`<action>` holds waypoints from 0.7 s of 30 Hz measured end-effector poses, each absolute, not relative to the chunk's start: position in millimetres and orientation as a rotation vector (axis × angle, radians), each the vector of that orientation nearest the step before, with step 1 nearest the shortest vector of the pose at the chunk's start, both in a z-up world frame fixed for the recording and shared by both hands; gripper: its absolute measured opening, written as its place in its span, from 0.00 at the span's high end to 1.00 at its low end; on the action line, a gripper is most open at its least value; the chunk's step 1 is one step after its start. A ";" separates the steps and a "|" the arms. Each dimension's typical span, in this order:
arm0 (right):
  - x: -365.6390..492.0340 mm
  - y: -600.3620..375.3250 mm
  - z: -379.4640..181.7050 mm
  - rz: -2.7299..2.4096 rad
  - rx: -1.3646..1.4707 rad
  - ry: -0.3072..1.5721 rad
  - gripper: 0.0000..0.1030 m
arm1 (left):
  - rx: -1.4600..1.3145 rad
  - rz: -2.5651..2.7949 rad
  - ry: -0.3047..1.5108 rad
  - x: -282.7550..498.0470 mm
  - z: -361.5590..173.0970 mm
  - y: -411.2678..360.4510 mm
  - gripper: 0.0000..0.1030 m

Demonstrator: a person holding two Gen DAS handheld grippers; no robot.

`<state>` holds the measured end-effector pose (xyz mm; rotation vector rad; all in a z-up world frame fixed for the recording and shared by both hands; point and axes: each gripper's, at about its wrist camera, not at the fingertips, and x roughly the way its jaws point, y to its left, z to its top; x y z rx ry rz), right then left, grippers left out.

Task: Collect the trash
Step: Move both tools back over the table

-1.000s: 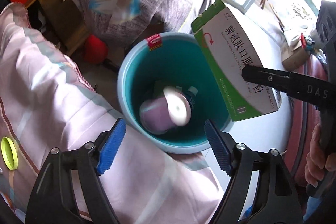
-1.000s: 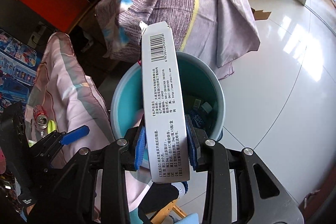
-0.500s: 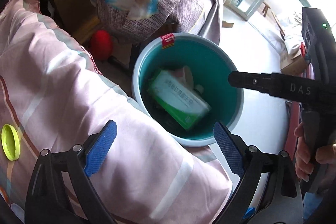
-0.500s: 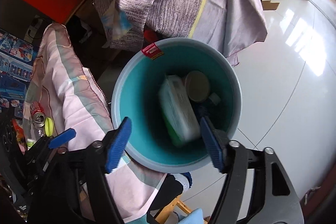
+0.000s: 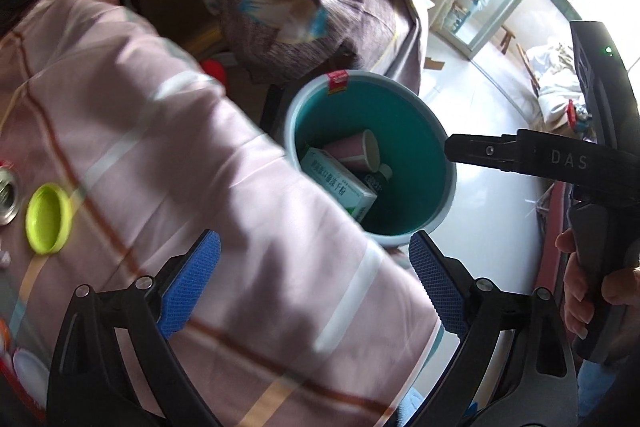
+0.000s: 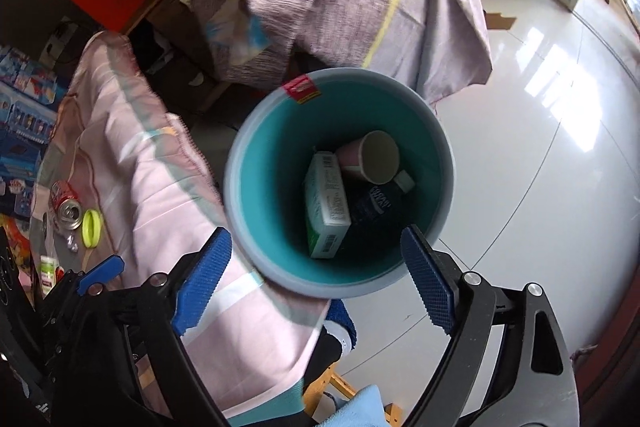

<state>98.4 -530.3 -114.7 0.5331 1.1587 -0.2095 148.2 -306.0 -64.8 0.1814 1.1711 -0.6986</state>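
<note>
Right tongs [image 6: 316, 279] opening, empty, above bin [image 6: 240, 195]; box [image 6: 326, 205] inside; left tongs [image 5: 314, 289] released.

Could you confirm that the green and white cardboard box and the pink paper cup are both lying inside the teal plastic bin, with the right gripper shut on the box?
Not quite: the right gripper holds nothing; its jaws are opening above the teal plastic bin. The green and white cardboard box and pink paper cup do lie inside, as the right wrist view shows.
</note>
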 end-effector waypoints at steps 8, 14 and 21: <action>105.3 -469.2 -95.0 -0.128 0.446 1.163 0.19 | 0.126 -0.602 1.140 144.0 -51.8 -234.9 0.06; 118.7 -414.2 -90.6 -0.051 0.372 1.192 0.19 | 0.057 -0.504 1.127 147.2 -43.6 -169.9 0.06; 131.6 -351.7 -87.8 0.042 0.291 1.220 0.19 | 0.019 -0.357 1.113 145.1 -38.6 -87.1 0.06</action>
